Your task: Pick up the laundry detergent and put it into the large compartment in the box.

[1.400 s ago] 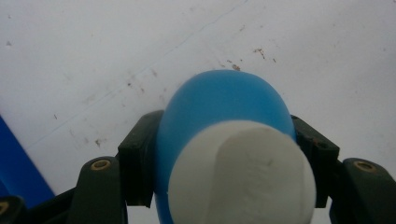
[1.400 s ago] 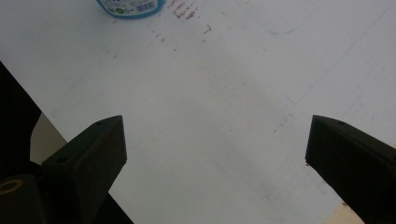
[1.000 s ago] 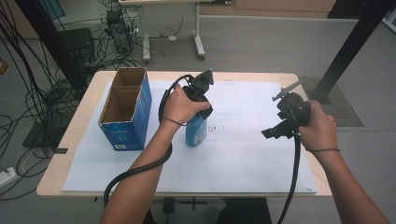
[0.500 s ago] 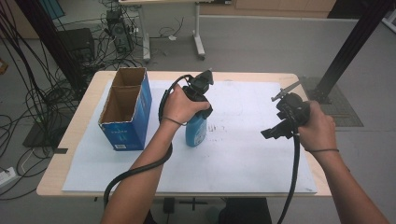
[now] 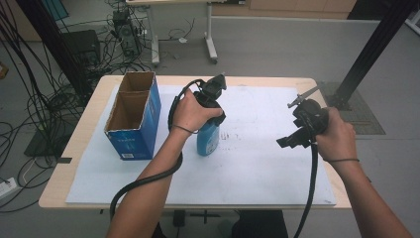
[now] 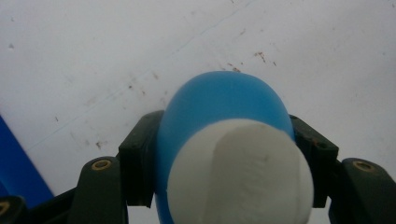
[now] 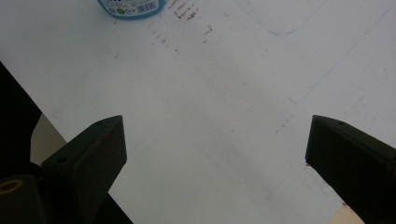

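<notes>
— What is counted on the table?

— One bottle, one box and one white sheet are counted; two grippers are held, one in each hand.

— Where is the bottle found?

— It is stood upright on the sheet, near the middle of the table, just to the right of the box and apart from it. It is clamped near the top by the left gripper, whose jaws are closed against both sides of it, as is seen in the left gripper view.

— And the right gripper?

— It is held above the right part of the sheet, well apart from the bottle. Its jaws are spread wide, and nothing is held between them.

— What is hidden or cut off?

— The top of the bottle is covered by the left hand in the high view. In the right gripper view the bottle is cut off at the upper edge, and its label print cannot be read. The box's inside is shadowed.

— How is the bottle described?

— A blue body and a white cap are seen.
</notes>
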`<move>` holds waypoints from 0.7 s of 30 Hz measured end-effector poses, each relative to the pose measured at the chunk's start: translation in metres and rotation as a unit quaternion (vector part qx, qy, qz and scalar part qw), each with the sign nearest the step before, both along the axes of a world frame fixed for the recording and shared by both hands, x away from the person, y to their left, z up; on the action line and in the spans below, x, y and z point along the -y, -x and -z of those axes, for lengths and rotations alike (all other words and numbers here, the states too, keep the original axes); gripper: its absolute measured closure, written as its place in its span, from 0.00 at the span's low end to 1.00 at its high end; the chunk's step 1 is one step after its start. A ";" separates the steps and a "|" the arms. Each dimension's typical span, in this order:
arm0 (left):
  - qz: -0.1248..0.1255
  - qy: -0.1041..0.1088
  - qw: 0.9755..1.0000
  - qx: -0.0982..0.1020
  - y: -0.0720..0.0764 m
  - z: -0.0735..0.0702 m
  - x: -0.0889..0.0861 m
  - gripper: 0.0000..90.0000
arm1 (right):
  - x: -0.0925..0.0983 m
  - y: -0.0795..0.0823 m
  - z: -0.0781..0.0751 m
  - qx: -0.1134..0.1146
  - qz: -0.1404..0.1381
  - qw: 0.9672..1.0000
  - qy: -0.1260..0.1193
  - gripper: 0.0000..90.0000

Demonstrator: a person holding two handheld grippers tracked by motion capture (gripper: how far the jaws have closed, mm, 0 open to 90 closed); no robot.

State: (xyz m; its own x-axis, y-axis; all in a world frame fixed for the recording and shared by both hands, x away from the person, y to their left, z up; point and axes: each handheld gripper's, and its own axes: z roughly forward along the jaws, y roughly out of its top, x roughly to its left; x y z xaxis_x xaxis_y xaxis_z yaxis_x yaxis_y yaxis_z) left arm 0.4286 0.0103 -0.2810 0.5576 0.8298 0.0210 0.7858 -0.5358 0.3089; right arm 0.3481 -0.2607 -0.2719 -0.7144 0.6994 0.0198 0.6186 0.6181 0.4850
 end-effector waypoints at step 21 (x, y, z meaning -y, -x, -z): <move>0.026 0.006 0.999 0.046 0.013 -0.098 0.002 0.42 | -0.002 0.004 -0.008 0.011 0.001 1.000 0.003 0.06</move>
State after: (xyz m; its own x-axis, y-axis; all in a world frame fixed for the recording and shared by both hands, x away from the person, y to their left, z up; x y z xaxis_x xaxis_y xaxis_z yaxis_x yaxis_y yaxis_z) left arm 0.4153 0.0080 -0.1833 0.5962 0.8001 0.0655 0.7246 -0.5715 0.3851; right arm 0.3442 -0.2585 -0.2637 -0.7128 0.7013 0.0003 0.6093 0.6191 0.4955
